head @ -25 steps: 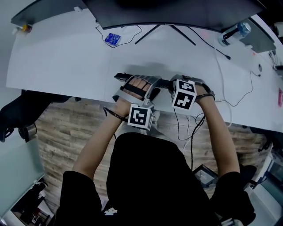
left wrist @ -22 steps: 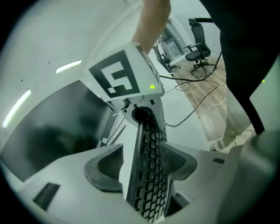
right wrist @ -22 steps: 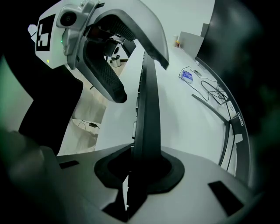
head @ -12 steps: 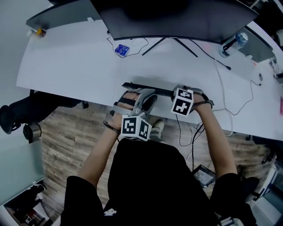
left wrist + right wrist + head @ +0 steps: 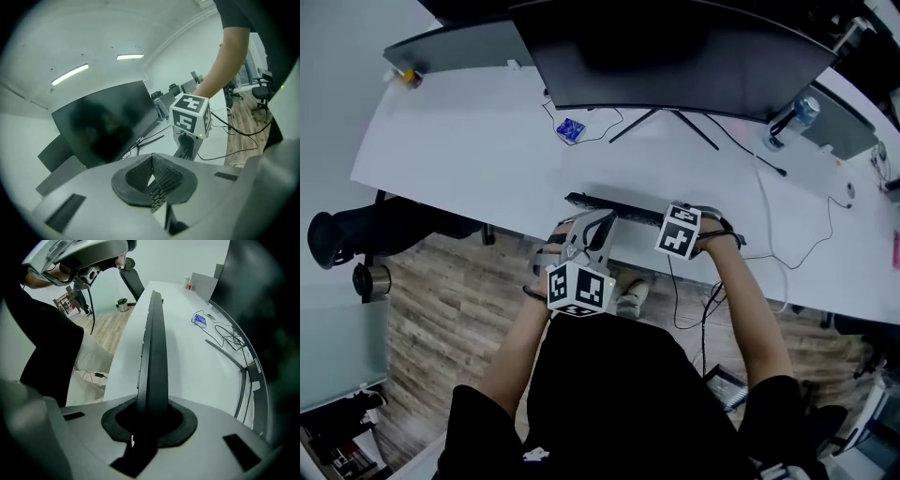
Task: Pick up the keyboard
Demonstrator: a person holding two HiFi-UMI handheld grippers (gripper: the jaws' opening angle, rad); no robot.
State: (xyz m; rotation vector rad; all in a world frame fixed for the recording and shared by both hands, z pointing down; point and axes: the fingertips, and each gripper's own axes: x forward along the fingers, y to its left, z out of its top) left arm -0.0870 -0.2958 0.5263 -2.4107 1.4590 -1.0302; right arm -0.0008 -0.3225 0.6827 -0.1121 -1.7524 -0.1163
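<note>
- Since 1 s ago, keyboard (image 5: 614, 207) has been let go by L gripper (image 5: 152, 174), which was raised & rolled clear
- It is held on edge at near edge of white desk (image 5: 469, 141), in front of monitor (image 5: 675, 56)
- R gripper (image 5: 151, 417): jaws pinched on keyboard's end
- L gripper: jaws pressed together, nothing between
</note>
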